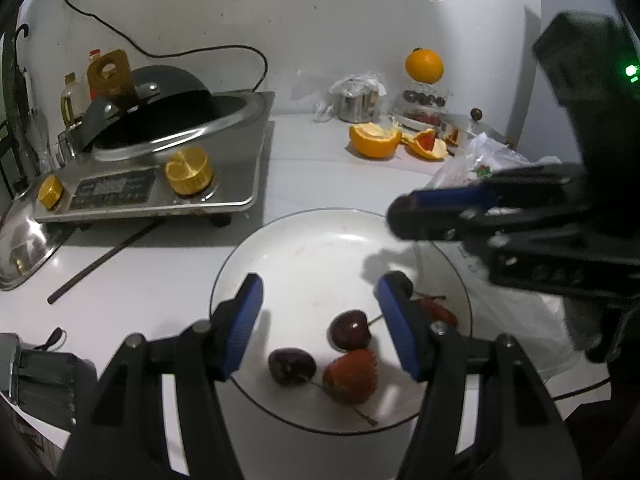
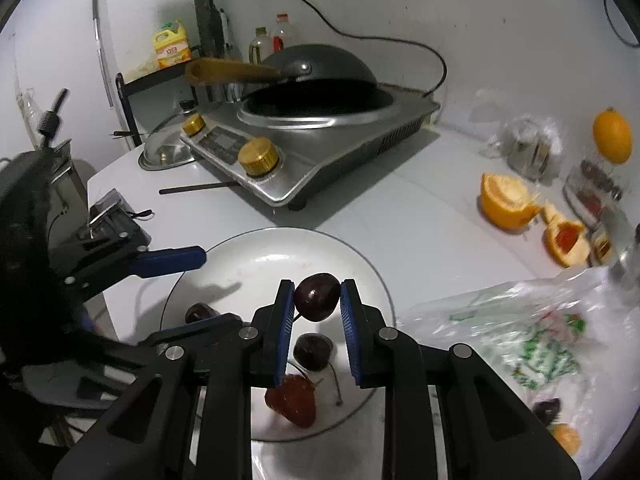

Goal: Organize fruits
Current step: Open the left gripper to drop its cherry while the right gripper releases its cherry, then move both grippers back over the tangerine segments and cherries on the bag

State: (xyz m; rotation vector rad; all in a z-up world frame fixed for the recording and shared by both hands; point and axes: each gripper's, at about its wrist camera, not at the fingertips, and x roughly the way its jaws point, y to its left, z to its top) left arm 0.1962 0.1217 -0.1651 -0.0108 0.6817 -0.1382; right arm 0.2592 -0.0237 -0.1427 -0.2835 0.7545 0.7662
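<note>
L gripper [image 1: 320,316] open, R gripper [image 2: 318,300] clamped

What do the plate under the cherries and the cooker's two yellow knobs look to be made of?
The plate looks like glazed white ceramic: smooth, with soft highlights and a thin dark rim line, though melamine is possible. The knobs look like brass-coloured metal, with ribbed sides and a satin shine; plated plastic cannot be ruled out.

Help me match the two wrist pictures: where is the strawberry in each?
Left wrist: the strawberry lies low on the white plate, between the left tool's open fingers, right of a dark cherry.
Right wrist: strawberry at bottom centre, below the cherry held by the right tool.
Shared landmark: the big gold knob on the stove.
</note>
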